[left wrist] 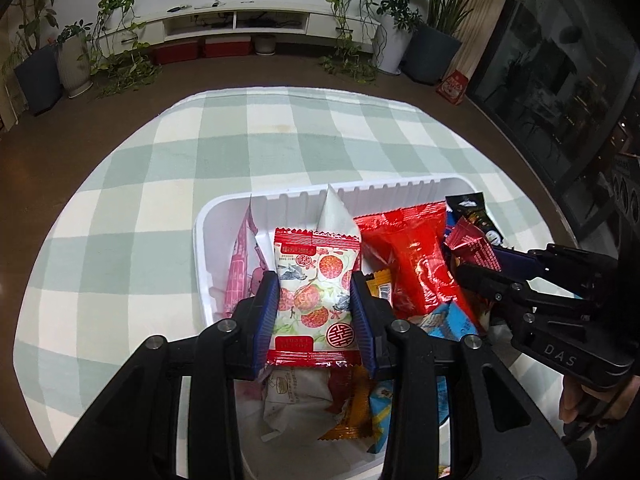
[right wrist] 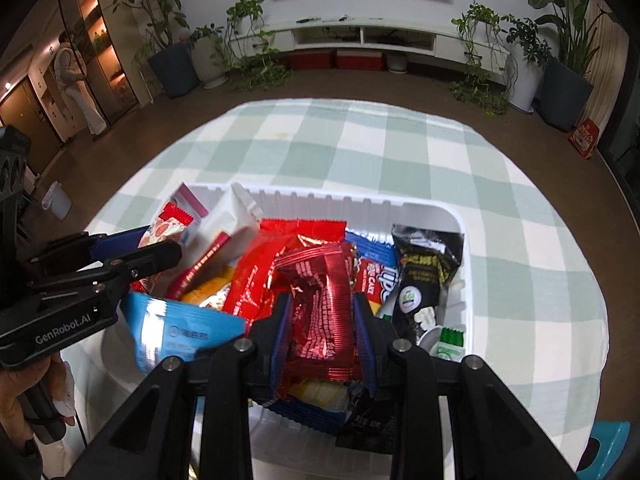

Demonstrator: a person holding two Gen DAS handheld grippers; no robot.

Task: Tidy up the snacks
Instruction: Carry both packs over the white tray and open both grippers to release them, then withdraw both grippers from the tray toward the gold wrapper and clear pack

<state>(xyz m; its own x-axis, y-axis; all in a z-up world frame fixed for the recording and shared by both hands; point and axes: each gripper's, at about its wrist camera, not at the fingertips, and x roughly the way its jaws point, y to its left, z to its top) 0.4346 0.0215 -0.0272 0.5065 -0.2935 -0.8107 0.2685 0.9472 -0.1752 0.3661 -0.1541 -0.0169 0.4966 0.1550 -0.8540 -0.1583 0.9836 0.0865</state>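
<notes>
A white plastic bin (left wrist: 280, 197) full of snack packets stands on the checked tablecloth. My left gripper (left wrist: 315, 312) is shut on a white packet with red fruit print (left wrist: 316, 280), held over the bin's left part. My right gripper (right wrist: 322, 340) is shut on a shiny dark red packet (right wrist: 326, 308) over the bin's middle (right wrist: 460, 216). The right gripper also shows in the left wrist view (left wrist: 480, 276), and the left gripper shows in the right wrist view (right wrist: 132, 252). Large red packets (left wrist: 416, 256), a blue packet (right wrist: 176, 332) and a black packet (right wrist: 424, 276) lie in the bin.
The round table with green and white checked cloth (left wrist: 240, 140) reaches away beyond the bin. A pink packet (left wrist: 240, 268) leans on the bin's left wall. Potted plants (left wrist: 72, 60) and a white TV bench (left wrist: 240, 20) stand at the far wall.
</notes>
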